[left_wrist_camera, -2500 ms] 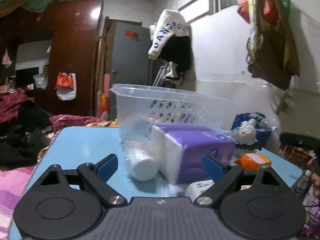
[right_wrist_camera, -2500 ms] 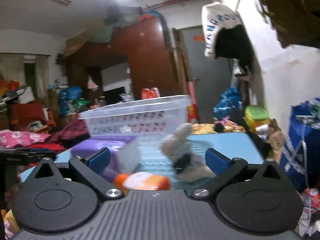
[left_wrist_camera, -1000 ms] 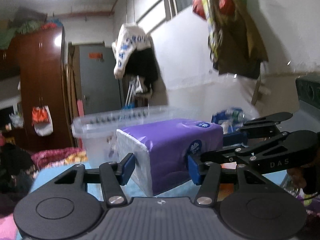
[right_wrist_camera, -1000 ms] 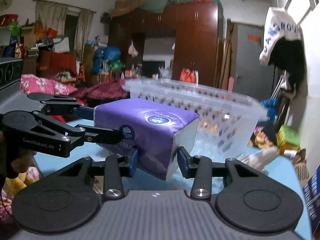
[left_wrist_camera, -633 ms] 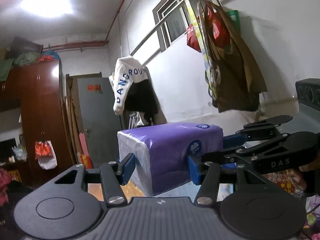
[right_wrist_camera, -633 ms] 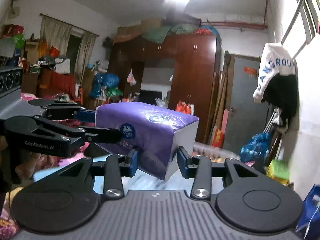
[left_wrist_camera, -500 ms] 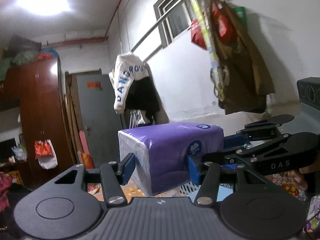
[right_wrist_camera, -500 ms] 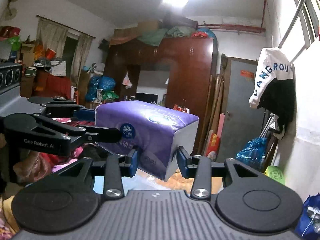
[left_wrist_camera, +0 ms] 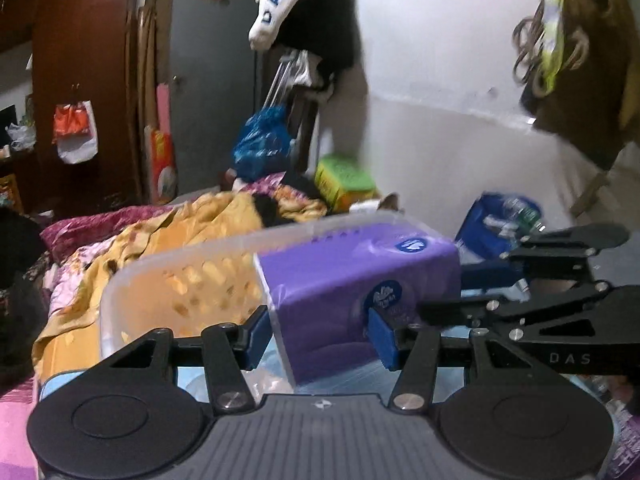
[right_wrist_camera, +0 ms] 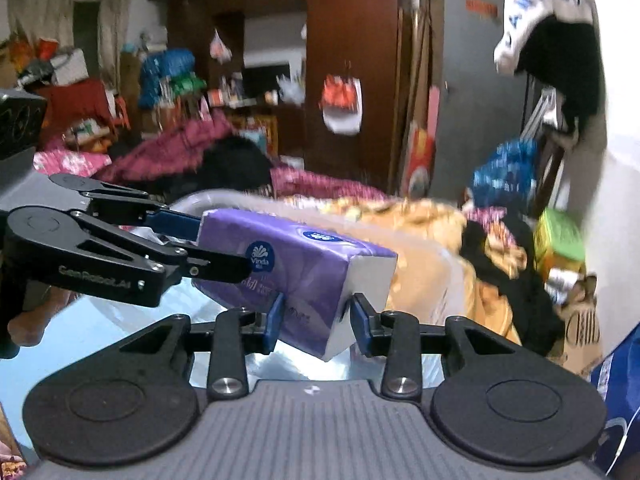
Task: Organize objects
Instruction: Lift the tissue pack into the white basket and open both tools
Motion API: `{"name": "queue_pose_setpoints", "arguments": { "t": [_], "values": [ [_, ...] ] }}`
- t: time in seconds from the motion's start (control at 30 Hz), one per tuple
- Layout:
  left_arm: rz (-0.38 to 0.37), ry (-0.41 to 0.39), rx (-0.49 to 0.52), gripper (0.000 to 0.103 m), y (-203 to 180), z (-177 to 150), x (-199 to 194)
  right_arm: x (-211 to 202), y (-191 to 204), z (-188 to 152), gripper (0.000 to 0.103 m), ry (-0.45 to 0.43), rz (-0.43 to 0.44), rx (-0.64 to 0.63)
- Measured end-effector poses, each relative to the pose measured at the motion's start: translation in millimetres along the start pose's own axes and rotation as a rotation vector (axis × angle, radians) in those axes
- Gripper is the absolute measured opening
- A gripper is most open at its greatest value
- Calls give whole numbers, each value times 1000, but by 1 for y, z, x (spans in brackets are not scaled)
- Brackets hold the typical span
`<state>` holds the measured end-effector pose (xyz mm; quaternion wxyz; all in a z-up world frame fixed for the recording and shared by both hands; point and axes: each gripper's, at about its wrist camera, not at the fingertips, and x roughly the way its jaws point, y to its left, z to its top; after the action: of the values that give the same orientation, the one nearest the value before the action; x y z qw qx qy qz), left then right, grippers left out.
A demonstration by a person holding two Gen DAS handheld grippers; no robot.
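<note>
While both grippers, left (left_wrist_camera: pixel 318 334) and right (right_wrist_camera: pixel 316 318), pinch opposite ends of the purple tissue pack (left_wrist_camera: pixel 352 292) at frame centre, it hangs over the clear basket (left_wrist_camera: pixel 168 280), seemingly to share its bulk

Motion blur is smearing the clear plastic basket (left_wrist_camera: pixel 176 280) in both views; its perforations are reading as streaks and its far rim (right_wrist_camera: pixel 224 198) is dissolving into the bedding behind. The purple tissue pack (left_wrist_camera: pixel 352 280) is hiding the basket's right wall and the basket floor under it. Whether the pack is touching the basket is not resolvable. The right gripper (left_wrist_camera: pixel 468 292) is running off the frame's right edge. The small print under the pack's Vinda logo (right_wrist_camera: pixel 262 258) is too blurred to read.
</note>
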<state>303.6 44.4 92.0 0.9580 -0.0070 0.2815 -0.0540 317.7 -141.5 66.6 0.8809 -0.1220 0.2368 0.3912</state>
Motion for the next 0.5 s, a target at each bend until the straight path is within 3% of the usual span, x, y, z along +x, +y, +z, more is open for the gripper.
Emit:
{"name": "queue_pose_setpoints", "arguments": {
  "t": [0.13, 0.2, 0.23, 0.27, 0.3, 0.33, 0.37, 0.43, 0.5],
  "values": [
    [40, -15, 44, 57, -7, -7, -4, 8, 5, -2, 34, 27, -40, -21],
    [51, -52, 53, 68, -8, -10, -15, 1, 10, -10, 37, 21, -39, -26],
    [51, -86, 52, 74, -7, -13, -24, -5, 10, -14, 43, 4, -18, -19],
    [53, -118, 51, 83, -7, -16, -33, -14, 10, -15, 56, -12, -1, -15],
    [60, -151, 53, 85, -8, -19, -43, -19, 12, -15, 64, -27, -4, -22],
    [70, -182, 60, 85, -11, -22, -52, -27, 14, -16, 83, -48, -28, -46],
    [86, -209, 57, 85, -11, -27, -64, -33, 15, -17, 92, -72, -63, -72],
    [99, -249, 44, 85, -15, -34, -82, -48, 15, -24, 93, -125, -124, -79],
    [83, -283, 39, 90, -20, -54, -104, -69, 11, -35, 98, -168, -94, -30]
  ]
}}
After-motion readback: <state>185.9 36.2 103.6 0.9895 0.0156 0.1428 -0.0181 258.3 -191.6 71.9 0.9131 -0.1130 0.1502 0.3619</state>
